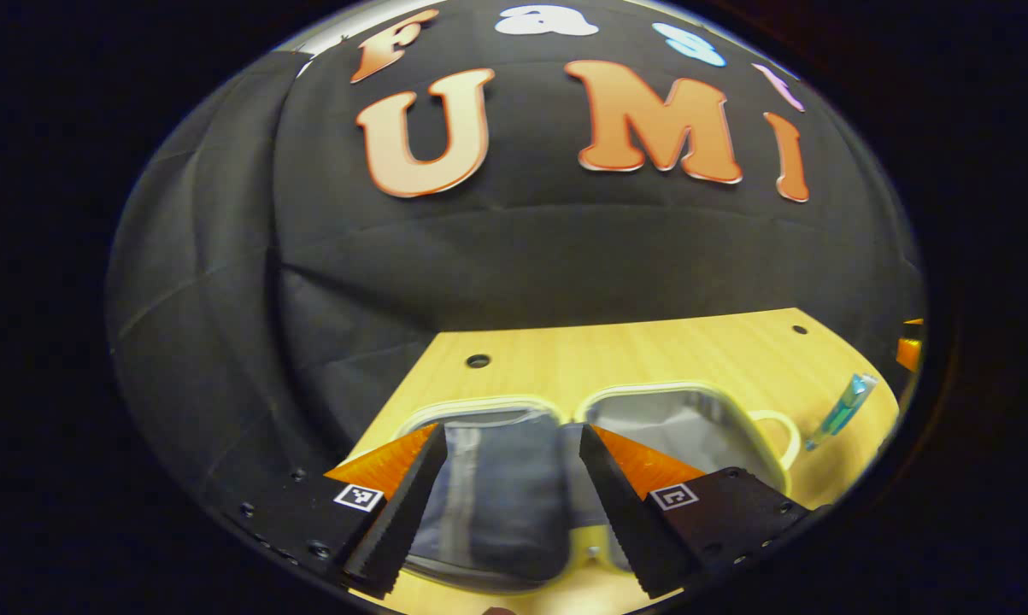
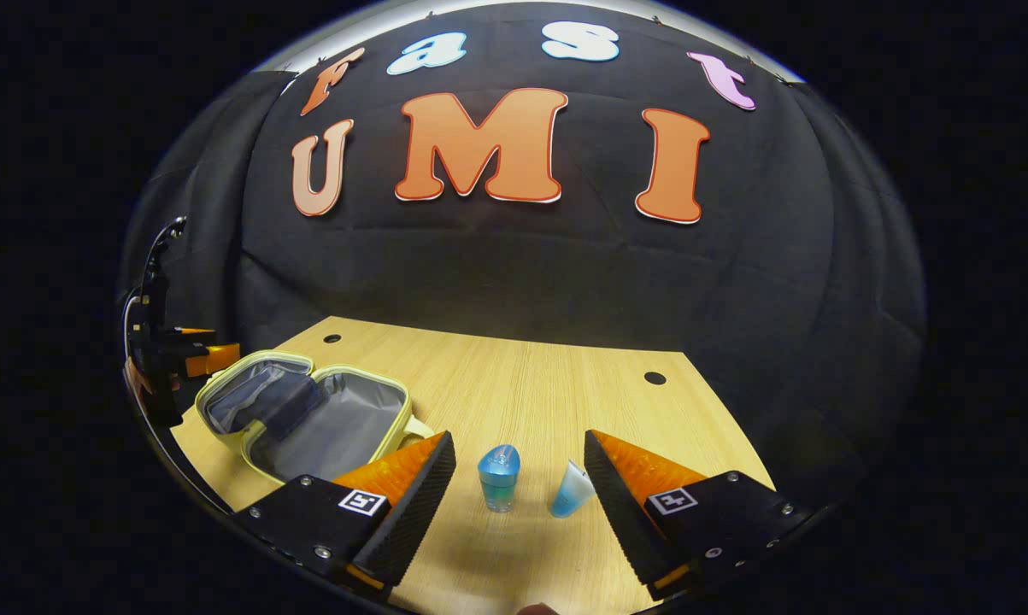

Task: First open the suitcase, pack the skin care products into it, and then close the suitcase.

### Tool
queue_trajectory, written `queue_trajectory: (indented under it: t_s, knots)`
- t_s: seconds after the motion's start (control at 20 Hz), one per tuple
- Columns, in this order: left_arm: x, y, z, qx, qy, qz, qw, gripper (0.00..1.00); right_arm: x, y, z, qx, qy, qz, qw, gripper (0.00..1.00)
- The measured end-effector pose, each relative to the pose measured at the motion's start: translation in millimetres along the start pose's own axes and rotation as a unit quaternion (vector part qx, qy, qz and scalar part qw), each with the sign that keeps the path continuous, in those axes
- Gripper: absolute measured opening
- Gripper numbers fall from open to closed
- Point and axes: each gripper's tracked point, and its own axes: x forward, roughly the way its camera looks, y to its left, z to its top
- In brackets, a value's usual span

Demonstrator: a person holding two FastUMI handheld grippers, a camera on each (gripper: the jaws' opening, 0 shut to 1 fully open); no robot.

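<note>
Lying open on the wooden table (image 2: 531,401), the suitcase (image 2: 308,414) was seen at the left side of the right gripper view, its two pale-rimmed halves spread flat and their grey lining exposed. In the left gripper view the same suitcase (image 1: 693,418) was found directly ahead and below, with a dark inner pocket (image 1: 514,495) framed between the fingers. The left gripper (image 1: 507,512) was held low over the near edge of the case, pointed forward and slightly down; its jaws were spread wide and nothing was gripped between them. The right gripper (image 2: 520,512) was held level above the table, to the right of the case, with its jaws likewise wide apart and empty. Between and just beyond its fingers two skin care products were seen: a small blue bottle (image 2: 499,478) standing upright, and a blue tube (image 2: 572,491) lying tilted just beside the right finger; whether it touched that finger could not be told. In the left gripper view one blue product (image 1: 842,410) was seen at the far right, outside the suitcase. The left gripper (image 2: 167,359) was also visible at the far left edge of the right gripper view, beside the case.
</note>
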Motion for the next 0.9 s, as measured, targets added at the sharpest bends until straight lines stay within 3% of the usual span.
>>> queue_trajectory:
  t_s: [0.5, 0.9]
  knots:
    - [-33.9, -208.7, -3.4, 0.054, -0.015, -0.095, 0.994, 0.99, 11.4, -34.3, -43.6, -0.012, 0.032, 0.053, 0.998, 0.96]
    - [-41.6, -347.8, -32.1, 0.048, -0.03, -0.153, 0.987, 0.99, 33.8, -58.5, -81.4, -0.025, 0.054, 0.087, 0.994, 0.96]
